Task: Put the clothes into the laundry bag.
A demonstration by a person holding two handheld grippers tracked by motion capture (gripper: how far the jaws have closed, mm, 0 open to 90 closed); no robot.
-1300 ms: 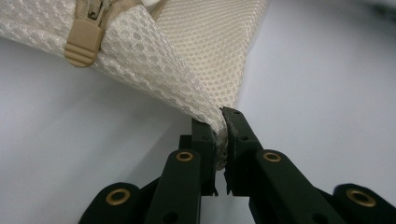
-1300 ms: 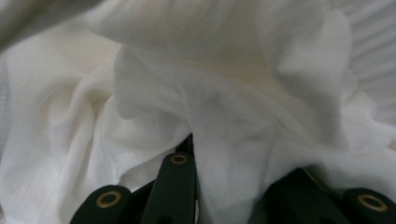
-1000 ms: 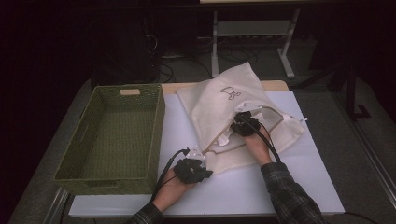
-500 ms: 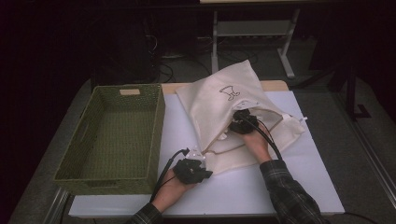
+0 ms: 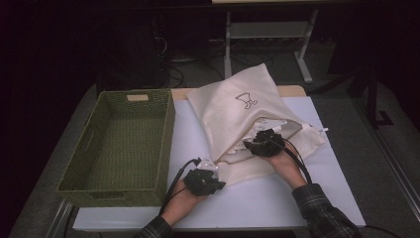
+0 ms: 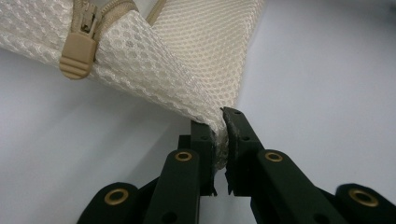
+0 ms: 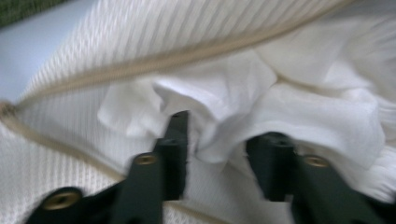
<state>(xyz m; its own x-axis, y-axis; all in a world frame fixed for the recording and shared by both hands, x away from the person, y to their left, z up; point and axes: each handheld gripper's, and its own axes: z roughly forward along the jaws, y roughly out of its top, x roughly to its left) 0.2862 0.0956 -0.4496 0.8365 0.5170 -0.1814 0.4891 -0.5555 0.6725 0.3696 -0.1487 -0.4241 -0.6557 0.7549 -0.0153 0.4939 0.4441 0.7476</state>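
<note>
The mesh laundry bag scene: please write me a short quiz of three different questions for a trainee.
1. True or false: the left gripper is shut on a corner of the mesh bag.
2. The right gripper has its jaws around: A) the zipper pull B) white cloth at the bag's opening C) the basket's rim.
3. Fill in: the green woven basket stands to the ___ of the bag in the high view.

Key: 1 true. 2 B, the white cloth; the jaws stand apart. 3 left.
</note>
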